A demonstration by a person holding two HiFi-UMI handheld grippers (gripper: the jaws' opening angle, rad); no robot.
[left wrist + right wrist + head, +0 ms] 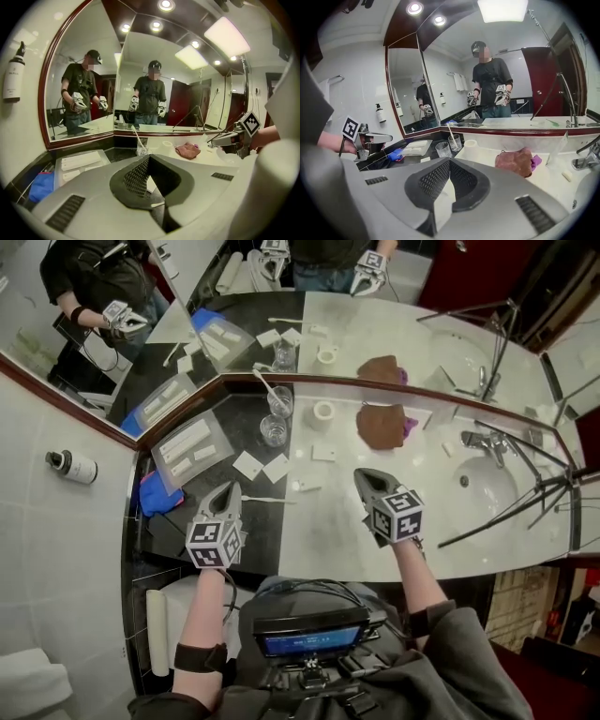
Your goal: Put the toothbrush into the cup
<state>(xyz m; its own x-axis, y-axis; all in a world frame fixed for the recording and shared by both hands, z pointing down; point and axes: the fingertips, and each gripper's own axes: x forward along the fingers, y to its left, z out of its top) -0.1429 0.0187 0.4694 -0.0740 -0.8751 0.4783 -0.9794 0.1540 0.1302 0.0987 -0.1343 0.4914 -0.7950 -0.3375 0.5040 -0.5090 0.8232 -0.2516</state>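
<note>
A white toothbrush (pixel 265 385) stands tilted in a clear glass cup (pixel 279 402) by the mirror's base; the same toothbrush (pixel 450 131) and cup (pixel 455 142) appear in the right gripper view. A second, empty glass (pixel 274 432) stands just in front of it. My left gripper (pixel 228 491) hovers over the dark part of the counter, jaws shut and empty. A thin white stick (pixel 265 499) lies just ahead of it. My right gripper (pixel 365 476) hangs over the pale counter, also shut on nothing. Both are well short of the cup.
A brown cloth (pixel 380 426) and a small white roll (pixel 323 412) lie near the mirror. At the left are a clear tray (pixel 192 448) of packets and a blue cloth (pixel 159 493). The sink (pixel 487 486), faucet (pixel 483 442) and tripod legs (pixel 506 512) fill the right.
</note>
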